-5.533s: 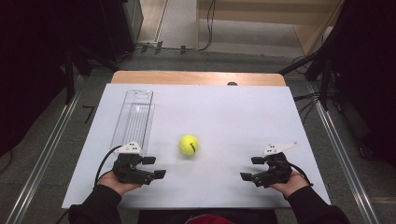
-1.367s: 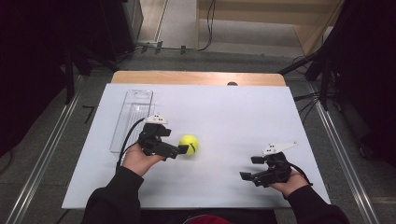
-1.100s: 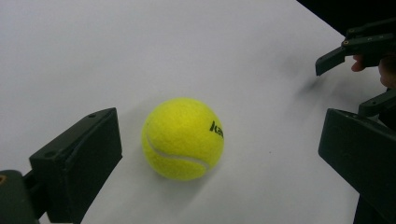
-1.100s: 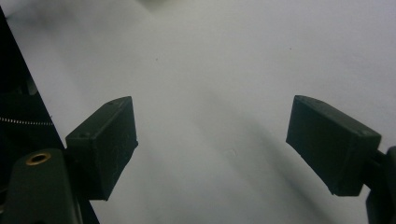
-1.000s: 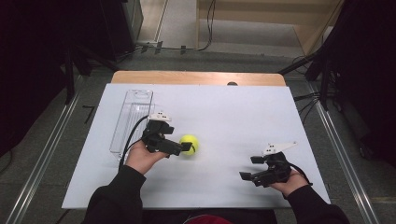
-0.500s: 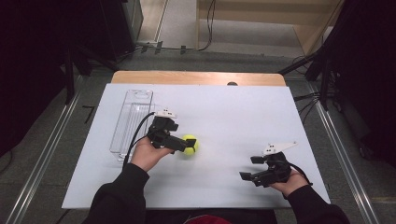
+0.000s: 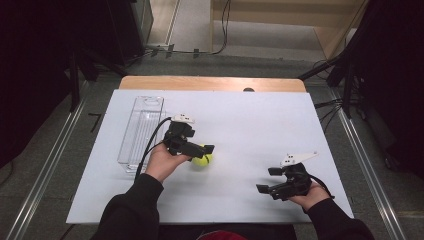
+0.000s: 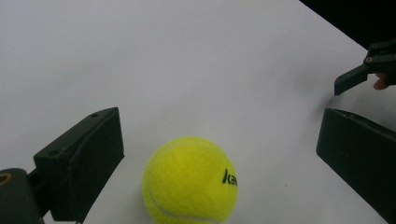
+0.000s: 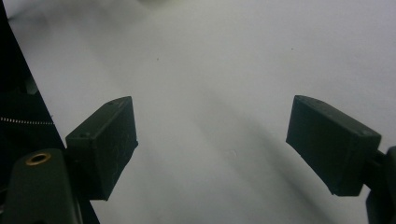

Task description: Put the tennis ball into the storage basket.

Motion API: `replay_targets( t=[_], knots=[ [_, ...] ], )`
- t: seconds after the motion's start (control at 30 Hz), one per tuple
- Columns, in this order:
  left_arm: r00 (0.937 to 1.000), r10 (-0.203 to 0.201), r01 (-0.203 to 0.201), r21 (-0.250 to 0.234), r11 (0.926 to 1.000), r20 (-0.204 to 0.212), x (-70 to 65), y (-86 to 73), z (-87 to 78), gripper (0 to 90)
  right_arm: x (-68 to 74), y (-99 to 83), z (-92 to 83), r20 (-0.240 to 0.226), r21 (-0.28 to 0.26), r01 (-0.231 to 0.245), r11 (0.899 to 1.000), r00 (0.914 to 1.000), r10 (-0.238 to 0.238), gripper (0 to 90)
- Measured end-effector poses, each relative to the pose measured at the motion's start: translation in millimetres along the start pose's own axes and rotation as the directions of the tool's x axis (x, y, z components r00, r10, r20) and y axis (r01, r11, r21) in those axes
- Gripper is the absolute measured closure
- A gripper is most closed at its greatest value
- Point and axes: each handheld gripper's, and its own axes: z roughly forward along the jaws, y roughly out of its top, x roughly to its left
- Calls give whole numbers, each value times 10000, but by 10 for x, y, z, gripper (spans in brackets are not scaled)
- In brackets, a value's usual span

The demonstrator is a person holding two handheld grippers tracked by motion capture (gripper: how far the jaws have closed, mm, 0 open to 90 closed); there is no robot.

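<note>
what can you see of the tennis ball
The tennis ball is bright yellow-green and fuzzy, with a pale curved seam and black lettering on its side. It rests whole on the white table, between the open jaws of the left gripper; the pads stand clear of it on both sides. A clear plastic container lies apart, beyond the hand.

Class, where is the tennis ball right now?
In the high view the tennis ball lies left of centre on the white table, between the open jaws of the left gripper, right of the clear tray.
</note>
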Motion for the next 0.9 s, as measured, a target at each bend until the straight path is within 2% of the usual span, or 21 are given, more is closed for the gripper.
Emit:
replay_targets(
  t=[0.13,0.47,0.9],
  knots=[
    [10000,36,-37,-162,9999,-67,-1,3,22,41,0,1,1,2,-6,-15,10000,10000,15,141],
    [9993,311,-311,13,9995,-200,-10,-27,64,41,6,1,-1,-16,26,22,10000,10000,-22,141],
    [9996,191,-189,89,9998,-185,-3,-92,139,41,3,1,4,-10,44,18,10000,10000,-18,141]
  ],
)
